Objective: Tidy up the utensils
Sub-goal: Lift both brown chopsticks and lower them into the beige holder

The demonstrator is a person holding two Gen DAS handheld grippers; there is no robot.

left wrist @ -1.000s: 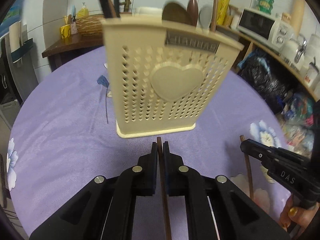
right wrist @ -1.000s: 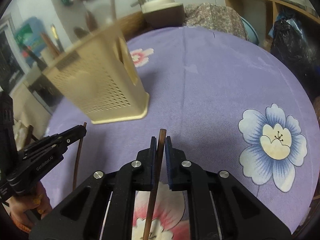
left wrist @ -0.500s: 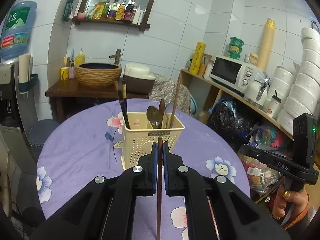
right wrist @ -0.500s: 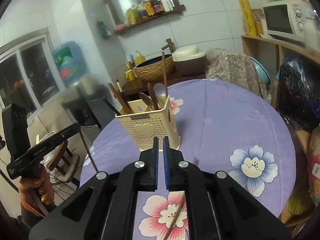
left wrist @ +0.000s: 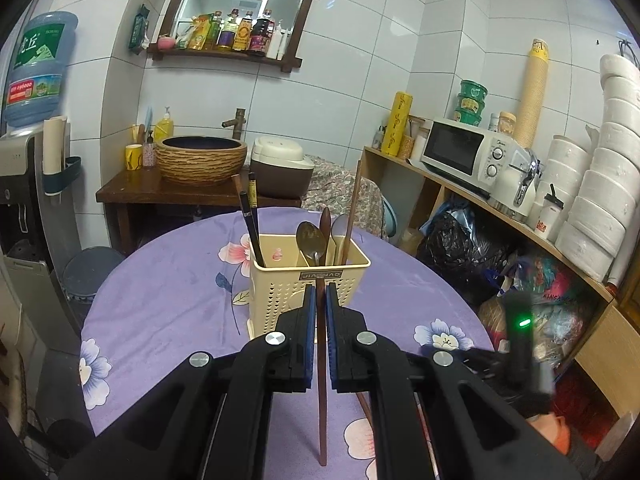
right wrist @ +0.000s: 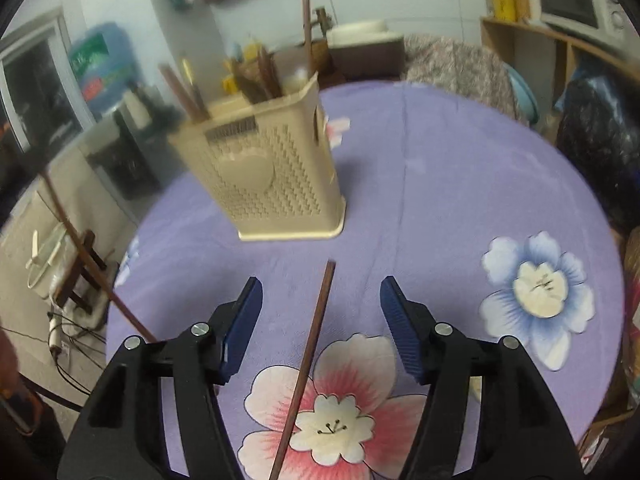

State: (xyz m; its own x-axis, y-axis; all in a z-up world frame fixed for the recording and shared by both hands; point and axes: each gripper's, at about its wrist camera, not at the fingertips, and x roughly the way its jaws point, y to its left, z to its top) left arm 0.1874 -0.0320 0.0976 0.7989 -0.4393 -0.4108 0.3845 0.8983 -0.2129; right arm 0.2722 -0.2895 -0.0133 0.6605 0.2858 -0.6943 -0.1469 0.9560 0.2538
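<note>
Two tongs share the scene, each seen from its own wrist camera. Left tongs (left wrist: 319,300): jaws pressed together on a brown chopstick (left wrist: 321,380), which runs back between the blue pads and hangs toward the camera, its lower end above the purple flowered cloth of the counter (left wrist: 168,300). Directly ahead of these tongs stands the cream perforated utensil holder (left wrist: 280,292), upright on the counter, holding dark chopsticks (left wrist: 251,224) in its left part and spoons (left wrist: 311,240) with one long brown stick (left wrist: 352,216) in its right part. Right tongs (right wrist: 321,300): jaws opening, the blue pads standing well apart; a second brown chopstick (right wrist: 310,356) lies between them, touching neither pad, resting on the counter across a pink flower print. The holder stands ahead and slightly left of the right tongs, blurred in that view. At the left edge of the right wrist view, the chopstick held by the left tongs shows as a slanted brown line.
</note>
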